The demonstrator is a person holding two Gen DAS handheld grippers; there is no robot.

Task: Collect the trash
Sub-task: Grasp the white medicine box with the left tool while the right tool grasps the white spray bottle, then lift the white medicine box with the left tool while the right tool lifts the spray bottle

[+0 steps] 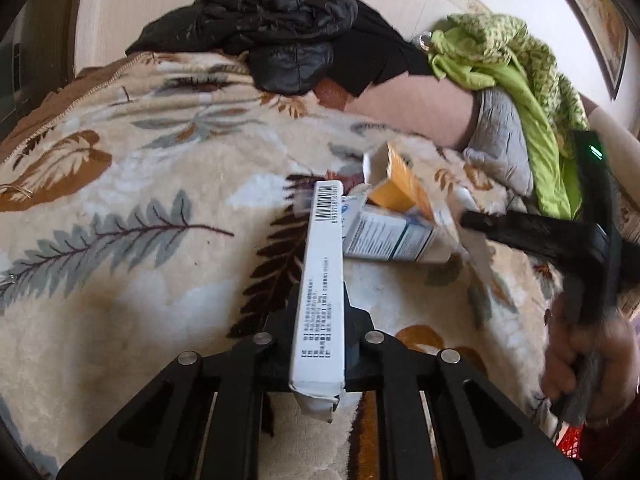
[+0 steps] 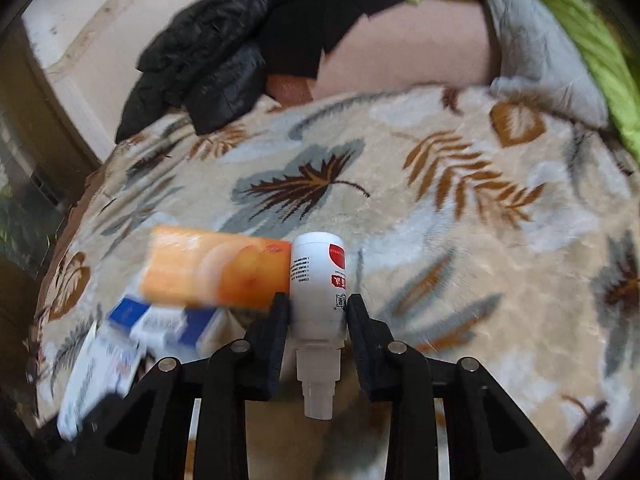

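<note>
On a cream plush blanket [image 1: 120, 184] printed with brown and grey leaves, the left gripper [image 1: 320, 344] is clamped on a long, narrow white cardboard box [image 1: 320, 280] with a barcode at its far end; the box runs forward between the fingers and juts out past them. Just beyond it lie a white-and-blue printed carton [image 1: 392, 240] and an open orange carton [image 1: 404, 184], touching each other. The right gripper [image 2: 318, 320], seen in its own camera, has its black fingers [image 2: 276, 328] closed against the sides of a small white plastic bottle [image 2: 318, 280] with a red label, nozzle end pointing back toward the camera. The orange carton [image 2: 216, 268] sits just left of that bottle, blurred. A black puffy jacket [image 1: 276, 28] and lime-green cloth [image 1: 508, 56] lie well apart at the back.
</note>
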